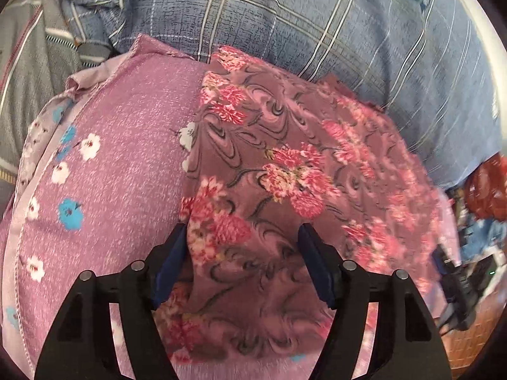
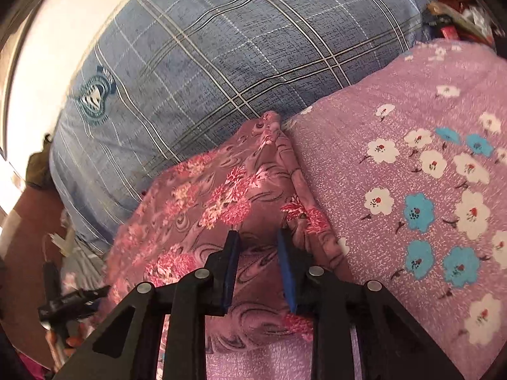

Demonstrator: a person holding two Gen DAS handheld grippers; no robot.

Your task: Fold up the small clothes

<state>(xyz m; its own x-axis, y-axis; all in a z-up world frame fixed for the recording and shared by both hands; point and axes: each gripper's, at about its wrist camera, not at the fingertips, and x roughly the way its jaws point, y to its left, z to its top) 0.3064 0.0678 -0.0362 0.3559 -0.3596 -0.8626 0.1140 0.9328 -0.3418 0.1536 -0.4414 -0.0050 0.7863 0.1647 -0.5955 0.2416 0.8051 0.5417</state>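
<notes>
A small mauve garment with pink flowers [image 1: 285, 164] lies folded on a lilac bedsheet with white and blue blossoms [image 1: 104, 171]. In the left wrist view my left gripper [image 1: 243, 231] hovers over the garment's near part. Its jaws are wide apart and the blue pads [image 1: 171, 262] are clear of the cloth. In the right wrist view the same garment [image 2: 221, 196] lies with its folded edge along the lilac sheet [image 2: 396, 164]. My right gripper [image 2: 258, 234] stands over it with a narrow gap between the jaws. Cloth shows through the gap, and nothing is pinched.
A big blue plaid pillow [image 1: 285, 22] [image 2: 221, 50] lies right behind the garment. Grey striped bedding [image 1: 25, 79] is at the far left. Red and blue clutter [image 1: 488, 196] sits off the bed's right side, next to a dark device [image 1: 459, 285].
</notes>
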